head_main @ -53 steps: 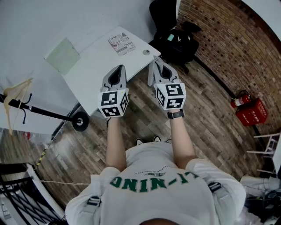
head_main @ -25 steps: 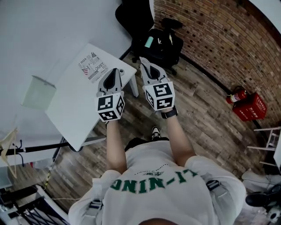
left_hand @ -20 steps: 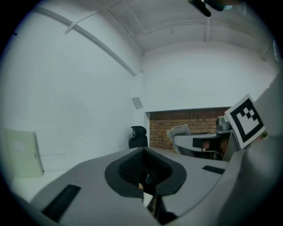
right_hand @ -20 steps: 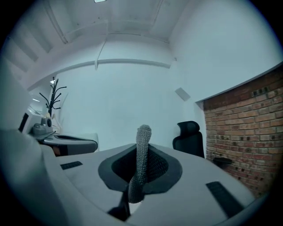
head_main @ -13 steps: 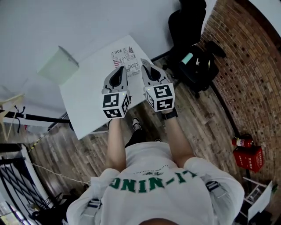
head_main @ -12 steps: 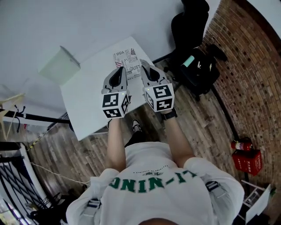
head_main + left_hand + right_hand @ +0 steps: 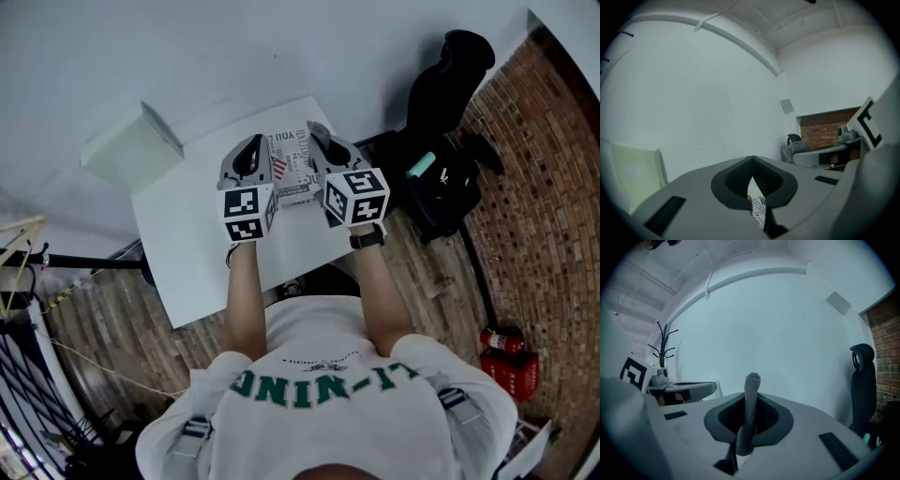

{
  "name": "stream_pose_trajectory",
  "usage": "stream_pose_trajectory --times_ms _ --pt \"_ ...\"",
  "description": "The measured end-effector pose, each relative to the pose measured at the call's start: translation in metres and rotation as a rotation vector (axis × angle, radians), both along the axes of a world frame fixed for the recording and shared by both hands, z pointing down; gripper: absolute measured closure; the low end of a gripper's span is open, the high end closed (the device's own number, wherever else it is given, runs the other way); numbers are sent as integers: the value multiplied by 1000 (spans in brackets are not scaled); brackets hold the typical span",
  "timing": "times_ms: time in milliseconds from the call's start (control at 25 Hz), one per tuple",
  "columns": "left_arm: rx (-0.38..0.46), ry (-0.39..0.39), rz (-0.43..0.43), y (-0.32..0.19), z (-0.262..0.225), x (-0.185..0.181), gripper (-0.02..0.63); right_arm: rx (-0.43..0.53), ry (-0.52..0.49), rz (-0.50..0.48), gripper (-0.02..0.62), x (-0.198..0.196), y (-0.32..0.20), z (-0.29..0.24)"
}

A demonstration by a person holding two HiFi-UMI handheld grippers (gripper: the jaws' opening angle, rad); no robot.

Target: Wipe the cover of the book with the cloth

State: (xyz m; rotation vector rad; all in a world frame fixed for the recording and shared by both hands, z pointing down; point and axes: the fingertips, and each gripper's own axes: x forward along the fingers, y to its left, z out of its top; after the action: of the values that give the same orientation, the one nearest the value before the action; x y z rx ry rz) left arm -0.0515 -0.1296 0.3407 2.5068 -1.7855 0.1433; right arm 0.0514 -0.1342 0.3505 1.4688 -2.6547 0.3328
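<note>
The book (image 7: 292, 169), white with a printed cover, lies flat on the white table (image 7: 206, 253) near its far edge. My left gripper (image 7: 251, 155) hovers by the book's left side and my right gripper (image 7: 322, 145) by its right side. In the left gripper view the left gripper (image 7: 751, 159) has its jaws closed at the tip, and a strip of the book (image 7: 758, 206) shows through the slit behind them. The right gripper (image 7: 750, 394) is shut on a grey knitted cloth (image 7: 752, 380), which sticks up between its jaws. The cloth is hidden in the head view.
A pale green box (image 7: 136, 148) stands at the table's far left corner. A black office chair (image 7: 450, 84) and a black bag (image 7: 441, 183) are right of the table by the brick wall. A coat rack (image 7: 663, 345) stands at the left. White wall lies straight ahead.
The person has stepped up to the table. The book, earlier well ahead of the grippers, now lies between them. Both grippers kept the same pose side by side.
</note>
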Motion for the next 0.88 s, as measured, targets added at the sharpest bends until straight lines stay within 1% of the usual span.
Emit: stream_pose_trajectory --times_ms 120,200,320,480,560,680,880 --pt "-38 22 7 -32 21 -6 594 -81 -17 0 557 -1 -34 27" --pt "-61 43 -1 -52 35 -9 594 -146 -8 -15 557 -2 -54 50" --pt "-87 62 -20 -79 55 -12 594 -242 6 -64 557 -7 -83 86" --pt "-137 63 -52 -113 85 -20 594 -384 -3 -132 558 -25 -117 136" --pt "-175 60 -80 -123 100 -27 594 -470 13 -145 557 -34 -127 166" --pt "-211 56 -112 -135 116 -34 594 -591 -11 -158 557 -47 -144 204" --pt "-238 59 -148 -148 135 -44 594 -710 -52 -185 557 -75 -179 241"
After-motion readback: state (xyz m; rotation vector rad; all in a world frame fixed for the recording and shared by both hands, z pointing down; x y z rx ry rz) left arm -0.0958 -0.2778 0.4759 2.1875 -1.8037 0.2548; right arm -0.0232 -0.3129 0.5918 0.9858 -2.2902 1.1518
